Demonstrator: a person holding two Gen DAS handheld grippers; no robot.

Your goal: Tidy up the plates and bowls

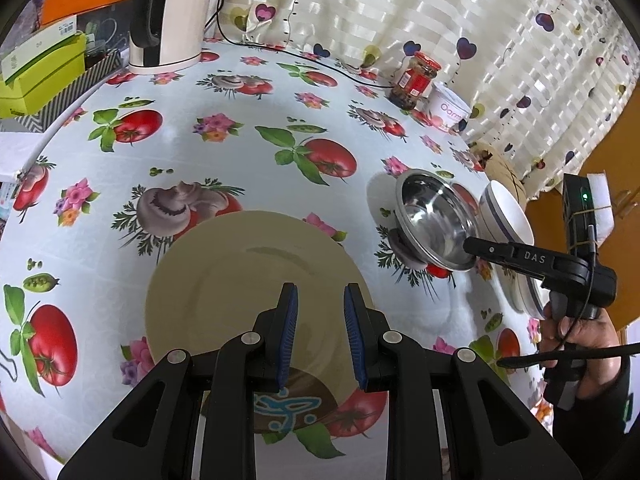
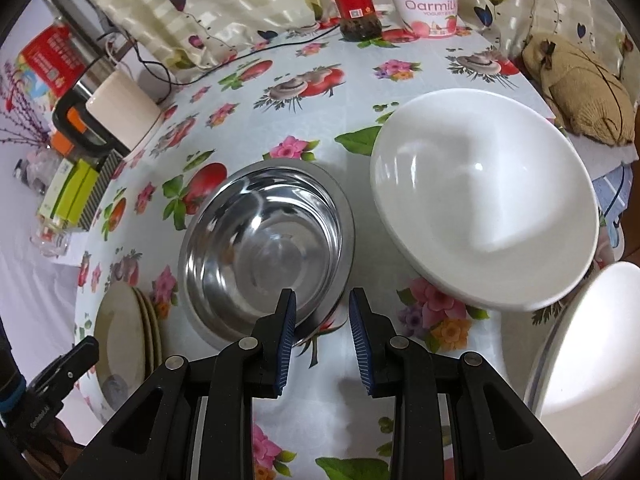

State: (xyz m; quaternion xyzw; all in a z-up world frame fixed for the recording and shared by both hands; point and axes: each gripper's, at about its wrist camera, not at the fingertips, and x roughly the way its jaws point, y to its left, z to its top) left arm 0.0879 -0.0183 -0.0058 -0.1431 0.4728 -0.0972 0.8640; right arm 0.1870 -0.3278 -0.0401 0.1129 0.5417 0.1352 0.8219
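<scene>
A stack of cream plates (image 1: 224,280) lies on the tomato-print tablecloth, and in the right wrist view the cream plates (image 2: 120,336) sit at the far left. My left gripper (image 1: 320,320) hovers just over it, open, with nothing between its pads. A steel bowl (image 1: 434,220) stands to the right, beside a white bowl (image 1: 506,208). My right gripper (image 2: 322,320) is open at the near rim of the steel bowl (image 2: 264,248): one finger over the inside, the other outside, pads apart from the metal. The white bowl (image 2: 488,200) rests partly on a white plate (image 2: 588,344).
A white kettle (image 1: 168,20) and green boxes (image 1: 44,76) stand at the back left, with a black cord across the table. A red-lidded jar (image 2: 356,4), a yogurt cup (image 2: 428,4) and a burlap bag (image 2: 584,92) line the curtain side. A hand (image 1: 580,332) holds the right gripper.
</scene>
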